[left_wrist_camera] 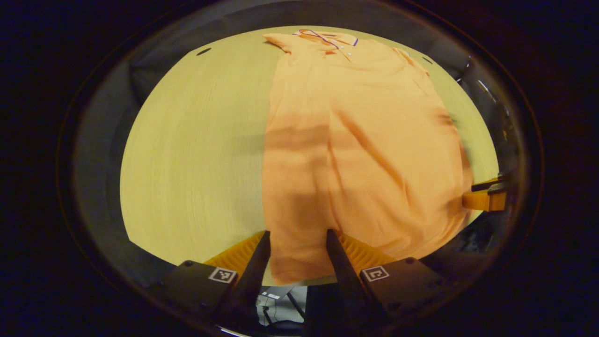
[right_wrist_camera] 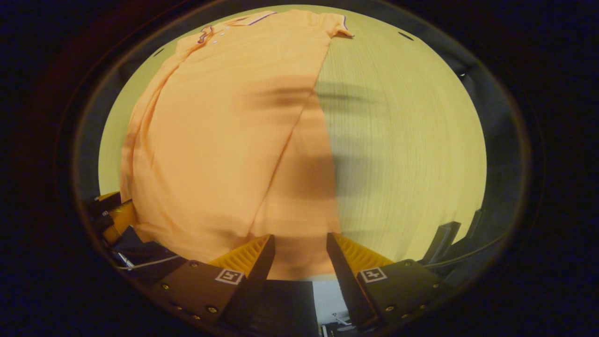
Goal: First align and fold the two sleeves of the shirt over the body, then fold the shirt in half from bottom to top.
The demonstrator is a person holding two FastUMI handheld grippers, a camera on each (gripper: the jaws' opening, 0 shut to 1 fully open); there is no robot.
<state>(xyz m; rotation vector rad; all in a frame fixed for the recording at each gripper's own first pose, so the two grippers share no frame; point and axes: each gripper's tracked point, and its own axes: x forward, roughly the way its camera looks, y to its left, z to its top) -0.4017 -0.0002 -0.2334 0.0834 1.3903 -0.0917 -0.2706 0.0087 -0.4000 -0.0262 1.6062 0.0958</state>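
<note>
Left tool (left_wrist_camera: 297, 255) has its fingers spread apart with the orange shirt's (left_wrist_camera: 360, 140) near hem lying between them, not pinched. Same deal with the right tool (right_wrist_camera: 299, 255), fingers apart over the hem's other corner. The shirt (right_wrist_camera: 224, 131) lies flat on the pale worktop (left_wrist_camera: 196, 154), collar (left_wrist_camera: 325, 37) at the far end.

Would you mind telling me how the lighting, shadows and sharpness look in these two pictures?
Left gripper view: warm, dim light; soft dark shadow bands cross the orange shirt near the left gripper; fisheye bends the table edge. Right gripper view: the shirt looks smeared and soft, with a blurred shadow ahead of the right gripper spilling onto the table.
</note>
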